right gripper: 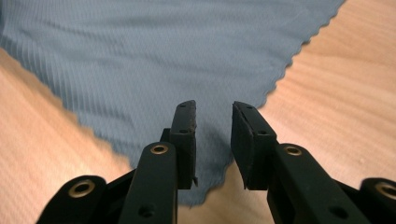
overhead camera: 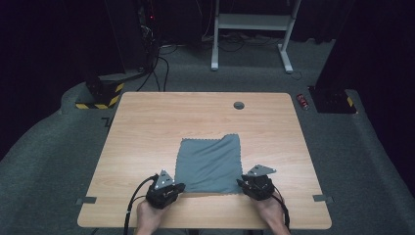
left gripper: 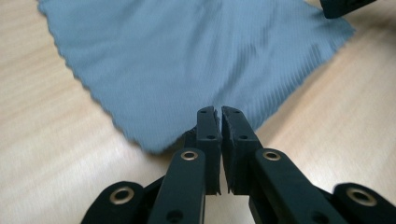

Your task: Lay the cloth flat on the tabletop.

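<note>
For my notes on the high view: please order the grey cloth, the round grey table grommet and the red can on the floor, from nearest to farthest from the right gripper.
From the right gripper:
1. Grey cloth, just left of it, at its jaws.
2. Round grey grommet, near the table's far edge.
3. Red can, on the floor beyond the far right corner.

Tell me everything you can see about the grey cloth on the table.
The grey cloth is a thin, finely ribbed fabric with small scalloped edges, roughly square, with a step in its far edge. It lies spread flat on the near middle of the wooden table. The left tool, jaws nearly shut, is at its near left corner; whether it pinches the fabric is unclear. The right tool stands open over the near right corner without pressing it.
</note>
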The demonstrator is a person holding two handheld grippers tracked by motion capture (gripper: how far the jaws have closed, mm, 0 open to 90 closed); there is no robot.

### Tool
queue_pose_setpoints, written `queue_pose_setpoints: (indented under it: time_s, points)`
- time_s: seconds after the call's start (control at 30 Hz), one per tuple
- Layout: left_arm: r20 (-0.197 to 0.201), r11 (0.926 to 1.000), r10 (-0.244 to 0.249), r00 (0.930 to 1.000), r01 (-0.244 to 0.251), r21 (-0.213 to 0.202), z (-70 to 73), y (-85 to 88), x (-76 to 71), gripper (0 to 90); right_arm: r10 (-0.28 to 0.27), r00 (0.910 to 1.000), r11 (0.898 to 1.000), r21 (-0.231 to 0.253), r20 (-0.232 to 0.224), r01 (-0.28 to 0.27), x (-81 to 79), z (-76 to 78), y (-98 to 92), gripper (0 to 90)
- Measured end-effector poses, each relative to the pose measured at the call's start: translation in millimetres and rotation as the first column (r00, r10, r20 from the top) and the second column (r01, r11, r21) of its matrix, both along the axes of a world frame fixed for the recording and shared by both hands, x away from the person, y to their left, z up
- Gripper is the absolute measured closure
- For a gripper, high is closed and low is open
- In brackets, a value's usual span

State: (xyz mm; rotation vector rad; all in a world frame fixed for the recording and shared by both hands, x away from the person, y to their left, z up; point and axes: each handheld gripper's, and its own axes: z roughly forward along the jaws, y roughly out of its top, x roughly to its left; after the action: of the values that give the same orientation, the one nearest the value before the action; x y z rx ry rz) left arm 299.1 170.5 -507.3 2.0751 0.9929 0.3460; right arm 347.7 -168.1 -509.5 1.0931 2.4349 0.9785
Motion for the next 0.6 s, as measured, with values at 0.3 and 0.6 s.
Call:
queue_pose_setpoints:
  time_s: [0.3, 0.6]
  points:
    - [-0.018, 0.9999, 0.014, 0.9997, -0.014, 0.006, -1.3, 13.3, -14.0, 75.8, 0.03, 0.9994, 0.998, -0.056, 0.015, -0.029, -7.9, -3.7, 1.1, 87.8]
    - [0.008, 0.9977, 0.064, 0.9979, -0.064, -0.024, 19.2, 13.9, 9.0, 56.8, 0.057, 0.9982, 0.993, -0.103, 0.02, -0.055, -14.1, -1.4, 2.2, 88.8]
